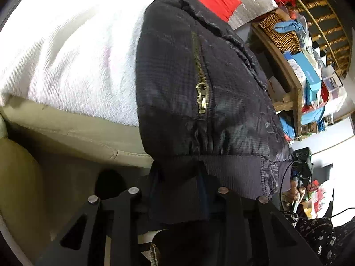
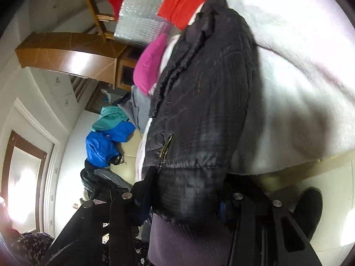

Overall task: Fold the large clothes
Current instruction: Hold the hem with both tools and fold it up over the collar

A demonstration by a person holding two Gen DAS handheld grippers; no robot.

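Near the sofa's front edge, the left gripper [image 1: 177,190] and right gripper [image 2: 184,199] are each pinching the ribbed hem of the dark jacket [image 1: 199,77], which is lying on the white towel [image 1: 77,55], likely for folding.

The big dark jacket [image 1: 199,102] fills the middle and blocks the way ahead of both grippers. In the left view, the white blanket [image 1: 73,66] lies open and bare beside it. A wooden shelf [image 1: 292,84] full of boxes stands close on the other side. In the right view, a blue coat [image 2: 104,144] and a pink cloth [image 2: 150,64] lie past the jacket.
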